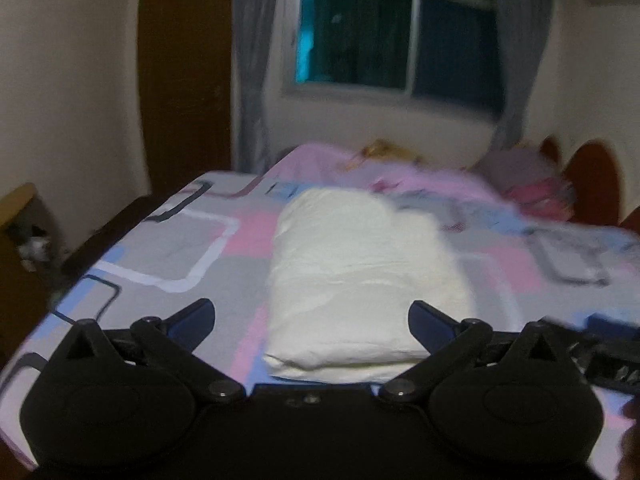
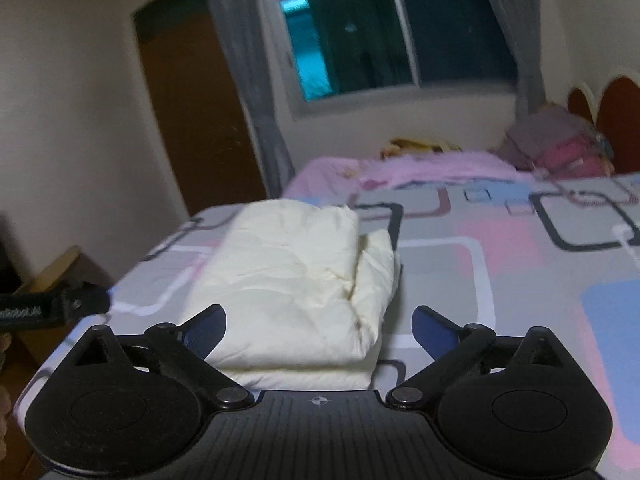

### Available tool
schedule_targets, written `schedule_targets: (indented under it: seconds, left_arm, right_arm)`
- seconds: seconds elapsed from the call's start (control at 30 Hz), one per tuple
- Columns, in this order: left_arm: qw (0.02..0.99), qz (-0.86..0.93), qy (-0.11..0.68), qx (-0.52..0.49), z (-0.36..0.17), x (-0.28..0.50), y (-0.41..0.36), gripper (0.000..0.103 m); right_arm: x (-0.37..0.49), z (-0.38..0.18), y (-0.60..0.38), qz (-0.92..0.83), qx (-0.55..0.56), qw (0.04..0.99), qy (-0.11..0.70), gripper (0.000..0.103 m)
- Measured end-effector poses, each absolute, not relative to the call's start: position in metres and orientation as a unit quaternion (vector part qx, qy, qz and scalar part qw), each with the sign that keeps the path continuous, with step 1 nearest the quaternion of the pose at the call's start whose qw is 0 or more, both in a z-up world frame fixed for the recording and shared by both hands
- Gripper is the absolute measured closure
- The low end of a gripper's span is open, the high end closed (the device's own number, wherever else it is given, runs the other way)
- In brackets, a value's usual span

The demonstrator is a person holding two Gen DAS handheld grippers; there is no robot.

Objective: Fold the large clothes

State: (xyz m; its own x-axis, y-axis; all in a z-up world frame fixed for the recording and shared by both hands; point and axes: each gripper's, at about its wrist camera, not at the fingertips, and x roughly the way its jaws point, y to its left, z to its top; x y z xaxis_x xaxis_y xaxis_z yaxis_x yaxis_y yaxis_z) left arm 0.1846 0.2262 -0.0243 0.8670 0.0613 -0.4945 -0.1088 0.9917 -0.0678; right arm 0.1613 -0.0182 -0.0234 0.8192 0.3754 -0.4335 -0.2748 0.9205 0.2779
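Left wrist view: folded cream-white cotton garment [image 1: 360, 280] flat on the grey, pink and blue patterned bedsheet [image 1: 168, 248], near its front edge. Left gripper [image 1: 312, 320] spread wide, gripping nothing, hovering just before the bundle. Right wrist view: right gripper [image 2: 320, 326] likewise wide apart, empty, facing the same bundle [image 2: 296, 276]

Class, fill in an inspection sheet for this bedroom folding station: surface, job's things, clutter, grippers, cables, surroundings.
Surface: bed sheet, patterned in grey, pink and blue.
Job's things: cream garment folded into a stacked rectangle, lying on the sheet.
Clutter: pink blanket and a pink-grey pile at the far end.
Grippers: left gripper open, holding nothing; right gripper open, holding nothing.
Cables: white cable on the sheet at right.
Surroundings: window, grey curtains, brown door.
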Motion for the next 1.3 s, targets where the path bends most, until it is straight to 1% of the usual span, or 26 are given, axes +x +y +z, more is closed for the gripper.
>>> schedule_targets:
  seconds: [0.07, 0.13, 0.17, 0.27, 0.4, 0.5, 0.87, 1.3]
  left_arm:
    - [0.968, 0.044, 0.237, -0.072, -0.018, 0.157, 0.224, 0.000]
    - [0.965, 0.050, 0.246, -0.075, -0.012, 0.136, 0.220, 0.000]
    - [0.964, 0.057, 0.249, -0.071, -0.009, 0.128, 0.218, 0.000]
    - [0.961, 0.075, 0.262, -0.048, -0.003, 0.106, 0.213, 0.000]
    - [0.954, 0.096, 0.283, -0.016, -0.003, 0.085, 0.214, 0.000]
    - [0.952, 0.107, 0.285, -0.019, -0.003, 0.071, 0.217, 0.000]
    - [0.950, 0.118, 0.287, -0.032, -0.001, 0.043, 0.218, 0.000]
    - [0.953, 0.115, 0.280, -0.016, -0.001, 0.040, 0.208, 0.000]
  right_arm:
    - [0.134, -0.014, -0.020, 0.169, 0.100, 0.950, 0.243, 0.004]
    - [0.108, -0.005, -0.021, 0.163, 0.094, 0.952, 0.241, 0.002]
    - [0.096, -0.001, -0.022, 0.161, 0.094, 0.954, 0.236, 0.000]
    - [0.063, 0.013, -0.022, 0.154, 0.095, 0.956, 0.231, 0.000]
    - [0.031, 0.029, -0.012, 0.117, 0.055, 0.968, 0.215, 0.000]
    - [0.012, 0.036, -0.007, 0.111, 0.036, 0.974, 0.193, 0.000]
    - [-0.011, 0.043, -0.007, 0.126, 0.047, 0.974, 0.184, 0.000]
    - [-0.017, 0.044, -0.017, 0.125, 0.054, 0.973, 0.185, 0.000]
